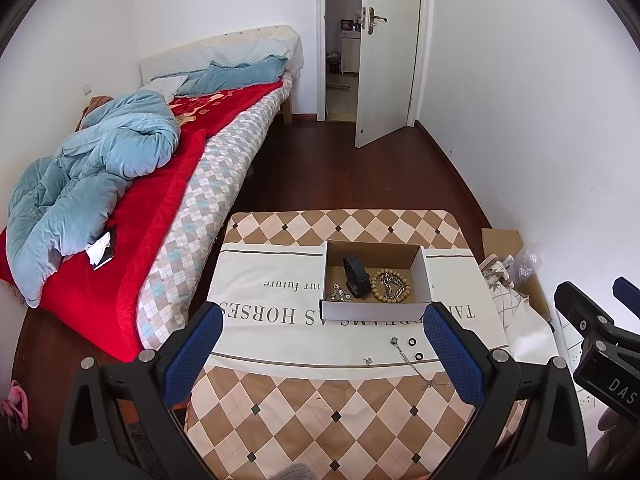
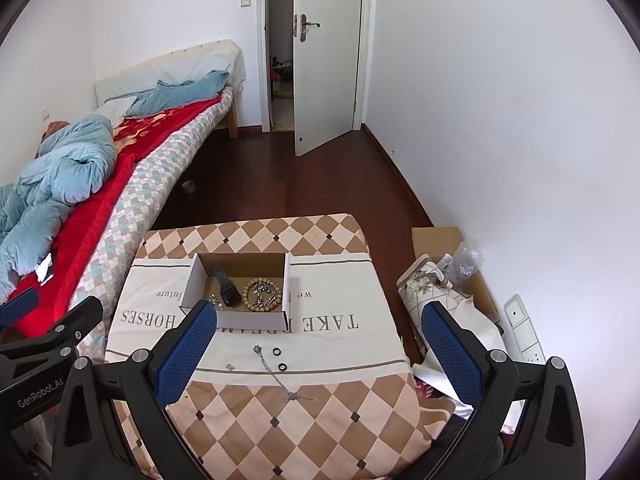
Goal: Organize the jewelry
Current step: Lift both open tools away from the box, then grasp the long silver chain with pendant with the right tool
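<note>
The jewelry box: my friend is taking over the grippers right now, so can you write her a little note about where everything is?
Left hand-held gripper: open, empty, held above the table.
Right hand-held gripper: open, empty too.
Done: the box already holds a black watch, a bead bracelet with a chain inside it, and small silver pieces.
Left: on the cloth in front of the box lie two black rings, a thin silver necklace and a tiny silver piece. Put them in the box.

White walls (image 1: 520, 100), dark wood floor (image 1: 340, 168), bed (image 1: 224, 152) left, white door (image 1: 388, 60) ajar, daylight.
</note>
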The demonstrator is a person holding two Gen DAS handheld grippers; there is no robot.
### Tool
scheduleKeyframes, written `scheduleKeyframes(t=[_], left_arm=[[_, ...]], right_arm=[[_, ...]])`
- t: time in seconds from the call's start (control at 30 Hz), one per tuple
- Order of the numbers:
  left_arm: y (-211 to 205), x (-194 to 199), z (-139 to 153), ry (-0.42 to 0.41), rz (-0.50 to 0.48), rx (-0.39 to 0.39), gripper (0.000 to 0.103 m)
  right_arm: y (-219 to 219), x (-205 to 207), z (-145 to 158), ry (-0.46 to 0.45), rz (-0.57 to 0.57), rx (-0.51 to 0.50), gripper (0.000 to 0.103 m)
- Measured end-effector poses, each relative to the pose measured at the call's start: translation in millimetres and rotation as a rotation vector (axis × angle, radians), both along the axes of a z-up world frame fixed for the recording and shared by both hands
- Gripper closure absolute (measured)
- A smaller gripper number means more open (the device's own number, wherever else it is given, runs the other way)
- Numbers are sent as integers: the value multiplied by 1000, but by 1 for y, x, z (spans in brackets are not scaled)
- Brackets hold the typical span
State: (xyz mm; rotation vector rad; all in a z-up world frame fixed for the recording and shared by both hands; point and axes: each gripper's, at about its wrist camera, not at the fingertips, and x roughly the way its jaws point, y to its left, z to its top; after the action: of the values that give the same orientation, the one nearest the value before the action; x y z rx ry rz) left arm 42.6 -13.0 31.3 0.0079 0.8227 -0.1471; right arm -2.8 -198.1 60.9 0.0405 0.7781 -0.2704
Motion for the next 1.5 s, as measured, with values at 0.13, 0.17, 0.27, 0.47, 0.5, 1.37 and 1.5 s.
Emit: scheduleKeyframes(t=[0.13, 0.17, 0.27, 0.47, 0.5, 1.37, 1.5], left_arm=[[2, 3, -7, -8, 36, 0, 1], [3, 6, -11, -9, 45, 0, 1], [5, 15, -29, -1, 83, 34, 1], [3, 31, -76, 44, 99, 73, 1], [0, 34, -88, 53, 100, 110, 1], [18, 80, -221, 284, 191, 367, 1], [5, 78, -222, 301, 124, 288, 1]], right_arm=[[-6, 2, -5, 8, 5, 32, 0], [-10, 4, -10, 14, 6, 52, 0], [-21, 9, -28, 39, -11, 74, 0], [-46, 23, -107, 151, -36, 143, 14], [-48, 27, -127, 195, -30, 166, 27], [37, 130, -290, 335, 258, 190, 91], [27, 120, -284, 311, 237, 229, 93]])
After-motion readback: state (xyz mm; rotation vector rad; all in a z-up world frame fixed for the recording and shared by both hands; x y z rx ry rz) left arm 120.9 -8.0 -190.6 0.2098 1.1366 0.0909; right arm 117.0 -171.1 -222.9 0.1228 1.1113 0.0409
